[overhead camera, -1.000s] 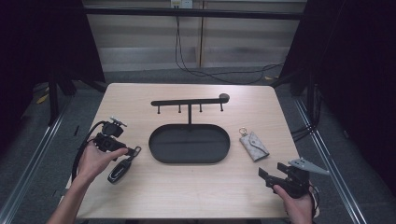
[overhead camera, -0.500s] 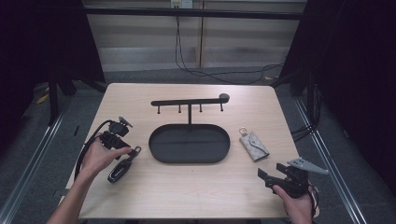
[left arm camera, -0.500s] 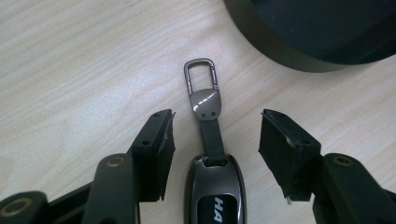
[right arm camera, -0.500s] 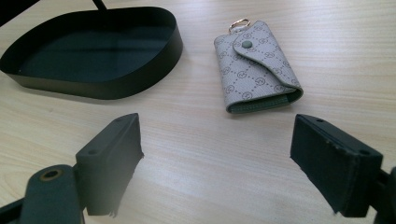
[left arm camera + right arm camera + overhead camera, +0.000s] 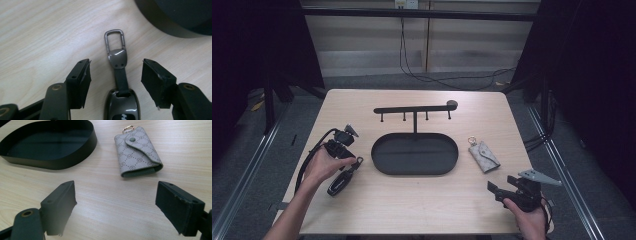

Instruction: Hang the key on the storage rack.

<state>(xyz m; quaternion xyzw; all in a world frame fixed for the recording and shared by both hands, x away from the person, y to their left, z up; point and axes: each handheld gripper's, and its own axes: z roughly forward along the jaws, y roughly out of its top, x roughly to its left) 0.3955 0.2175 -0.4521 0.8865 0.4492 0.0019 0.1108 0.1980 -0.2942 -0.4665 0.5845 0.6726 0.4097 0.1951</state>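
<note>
Straddling the glossy black car key fob (image 5: 121, 105) at 8 o'clock on the bench (image 5: 422, 205), the left gripper (image 5: 116, 75) fingers, just opening, stand spread; pinching its thin strap risks slip. Right gripper (image 5: 116, 205) fingers spread, idle.

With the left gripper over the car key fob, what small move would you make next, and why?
Probably lower the left gripper a little and close it. Its jaws, just opened, stand apart on either side of the key fob's strap, and neither pad presses on it, while the key fob lies flat on the table.
</note>
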